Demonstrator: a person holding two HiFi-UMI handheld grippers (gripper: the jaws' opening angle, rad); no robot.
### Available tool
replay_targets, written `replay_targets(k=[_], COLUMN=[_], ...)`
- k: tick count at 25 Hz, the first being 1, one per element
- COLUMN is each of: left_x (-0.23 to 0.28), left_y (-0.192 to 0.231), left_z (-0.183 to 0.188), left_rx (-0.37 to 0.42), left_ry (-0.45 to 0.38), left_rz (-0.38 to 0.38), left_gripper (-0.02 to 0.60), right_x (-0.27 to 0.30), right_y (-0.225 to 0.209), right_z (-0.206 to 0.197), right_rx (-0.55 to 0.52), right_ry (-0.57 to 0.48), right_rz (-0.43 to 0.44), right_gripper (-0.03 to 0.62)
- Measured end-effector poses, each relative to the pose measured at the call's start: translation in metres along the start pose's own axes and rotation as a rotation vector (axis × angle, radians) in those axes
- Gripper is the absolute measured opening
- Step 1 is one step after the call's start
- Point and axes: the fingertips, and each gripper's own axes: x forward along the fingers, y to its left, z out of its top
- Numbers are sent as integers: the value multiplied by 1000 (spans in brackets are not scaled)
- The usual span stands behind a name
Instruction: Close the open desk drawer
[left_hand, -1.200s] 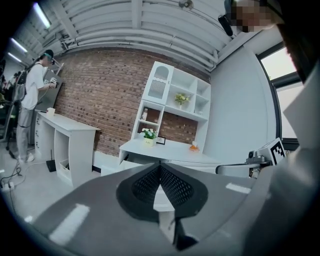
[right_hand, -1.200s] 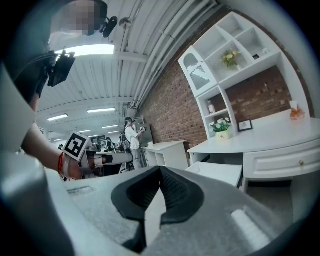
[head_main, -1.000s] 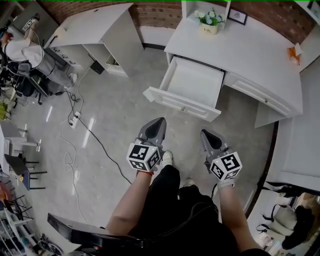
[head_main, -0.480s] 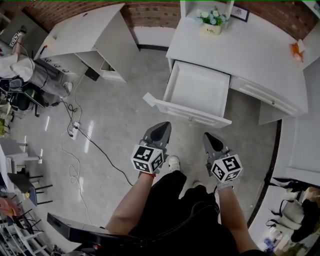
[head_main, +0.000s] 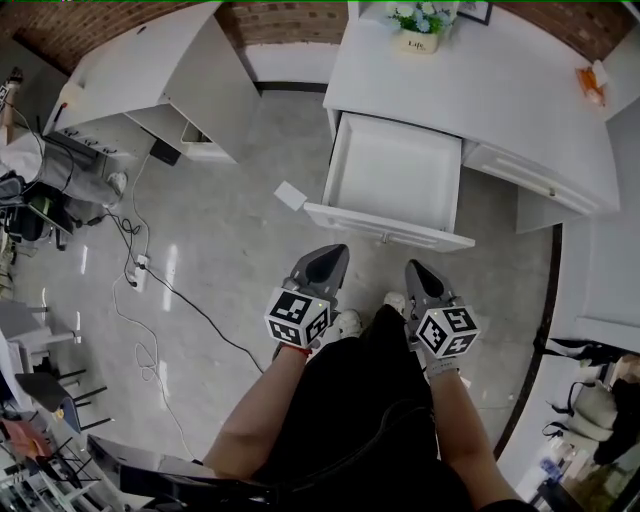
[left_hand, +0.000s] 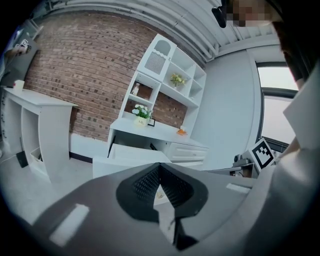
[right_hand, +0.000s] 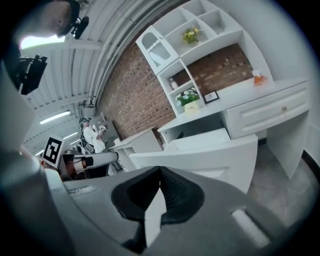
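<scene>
The white, empty desk drawer (head_main: 395, 172) stands pulled far out under the white surface (head_main: 480, 95), with its front panel (head_main: 388, 227) facing the person. The left gripper (head_main: 322, 262) and right gripper (head_main: 417, 272) hover near this panel. Their jaws are pressed together and hold nothing, probably so the blunt tips can push it in.

Bright, even light; fisheye-warped edges

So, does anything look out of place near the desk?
Yes. The drawer stands pulled far out of the white desk, and it looks empty. A small white flat piece, perhaps paper, lies on the floor near its front corner.
</scene>
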Motion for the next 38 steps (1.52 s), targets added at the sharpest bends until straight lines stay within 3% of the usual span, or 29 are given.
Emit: replay_targets(k=[3, 9, 18, 24, 28, 38], left_x=[8, 31, 63, 74, 78, 98], left_y=[1, 10, 21, 31, 33, 38], left_z=[-6, -20, -30, -24, -22, -16], left_rx=[-10, -30, -57, -49, -48, -46], left_ry=[9, 30, 44, 26, 24, 29], left_rz=[-18, -26, -36, -12, -7, 6], left_gripper=[2, 2, 2, 2, 2, 2], right_x=[10, 32, 44, 43, 44, 52], right_y=[-12, -30, -41, -42, -54, -66], right_z=[-9, -19, 11, 20, 16, 31], right_rx=[48, 27, -27, -131, -78, -44], right_ry=[16, 11, -85, -77, -60, -107], right_rz=[-35, -104, -169, -212, -260, -248], right_gripper=[2, 2, 2, 2, 2, 2])
